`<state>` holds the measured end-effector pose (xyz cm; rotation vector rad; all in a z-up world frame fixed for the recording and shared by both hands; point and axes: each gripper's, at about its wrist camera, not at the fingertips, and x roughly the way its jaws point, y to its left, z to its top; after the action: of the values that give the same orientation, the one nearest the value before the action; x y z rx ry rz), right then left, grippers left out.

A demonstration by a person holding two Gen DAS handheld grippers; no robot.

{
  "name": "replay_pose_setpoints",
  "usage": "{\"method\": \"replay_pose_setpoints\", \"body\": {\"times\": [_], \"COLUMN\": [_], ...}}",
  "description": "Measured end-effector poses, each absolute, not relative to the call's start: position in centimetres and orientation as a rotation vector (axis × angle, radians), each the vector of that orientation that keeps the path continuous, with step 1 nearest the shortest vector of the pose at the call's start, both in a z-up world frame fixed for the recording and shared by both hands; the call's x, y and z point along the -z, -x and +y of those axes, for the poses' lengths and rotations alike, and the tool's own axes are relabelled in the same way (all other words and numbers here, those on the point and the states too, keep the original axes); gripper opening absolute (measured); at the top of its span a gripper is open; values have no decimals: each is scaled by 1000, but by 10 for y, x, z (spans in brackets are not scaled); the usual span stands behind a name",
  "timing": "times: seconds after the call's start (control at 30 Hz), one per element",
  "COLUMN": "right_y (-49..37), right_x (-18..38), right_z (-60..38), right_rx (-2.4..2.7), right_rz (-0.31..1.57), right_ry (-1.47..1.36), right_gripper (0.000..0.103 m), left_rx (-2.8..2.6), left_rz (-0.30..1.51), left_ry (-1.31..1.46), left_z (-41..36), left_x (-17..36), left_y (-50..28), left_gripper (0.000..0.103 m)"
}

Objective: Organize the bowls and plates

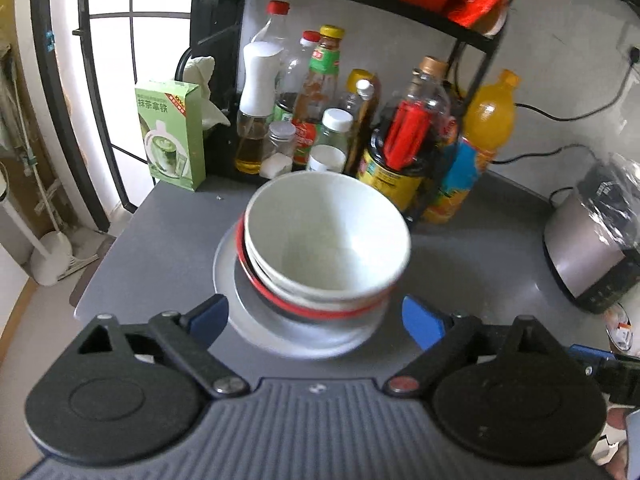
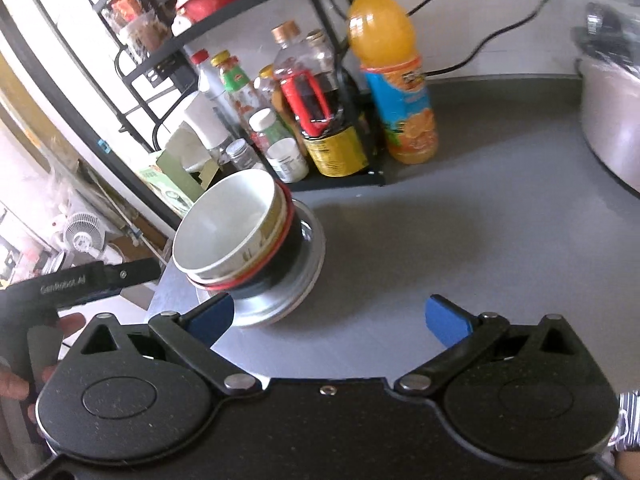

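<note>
A stack stands on the grey table [image 1: 460, 280]: a white bowl [image 1: 326, 236] on top, nested in other bowls, one with a red rim [image 1: 320, 312], all on silver plates [image 1: 256, 320]. My left gripper [image 1: 316, 316] is open and empty, its blue fingertips [image 1: 424, 320] on either side of the stack's near edge. In the right wrist view the same white bowl [image 2: 228, 224] and silver plates [image 2: 280, 304] sit at left. My right gripper [image 2: 330, 316] is open and empty, to the right of the stack over bare table [image 2: 460, 240].
A black rack with bottles and jars [image 1: 320, 120] stands behind the stack, with a green box [image 1: 172, 136] to its left and an orange juice bottle [image 2: 392, 80] to its right. A silver cooker [image 1: 592, 240] sits at the right. The table's left edge is near the stack.
</note>
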<state>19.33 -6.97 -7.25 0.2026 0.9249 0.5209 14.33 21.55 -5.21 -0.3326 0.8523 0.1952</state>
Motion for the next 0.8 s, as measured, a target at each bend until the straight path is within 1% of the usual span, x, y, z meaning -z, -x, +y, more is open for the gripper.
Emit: {"method": "replay_pose_setpoints", "body": {"times": [0.2,0.27,0.37,0.57,0.8], "right_y": [-159,-152,-141,-119,-98], "right_x": [60,55,46,36,25], "right_z": [-101,-106,-113,-122,-112], "right_rx": [-511,-513,-524,-491,-421], "right_rz": [860,853,839,817,793], "right_ry": [-209,-209,-215,-216,-196], "right_gripper": [103,103,103,103,103], "left_rx": [-190,-188,-183,-166,-130], "left_rz": [824,809,792,769,749], "left_ry": [339,335,304,295,314], "left_z": [179,169,158,155,170], "left_x": [32,23,11,0,-2], "left_y": [-107,-96,-83,-63,-40], "left_gripper": [95,100,103,103,103]}}
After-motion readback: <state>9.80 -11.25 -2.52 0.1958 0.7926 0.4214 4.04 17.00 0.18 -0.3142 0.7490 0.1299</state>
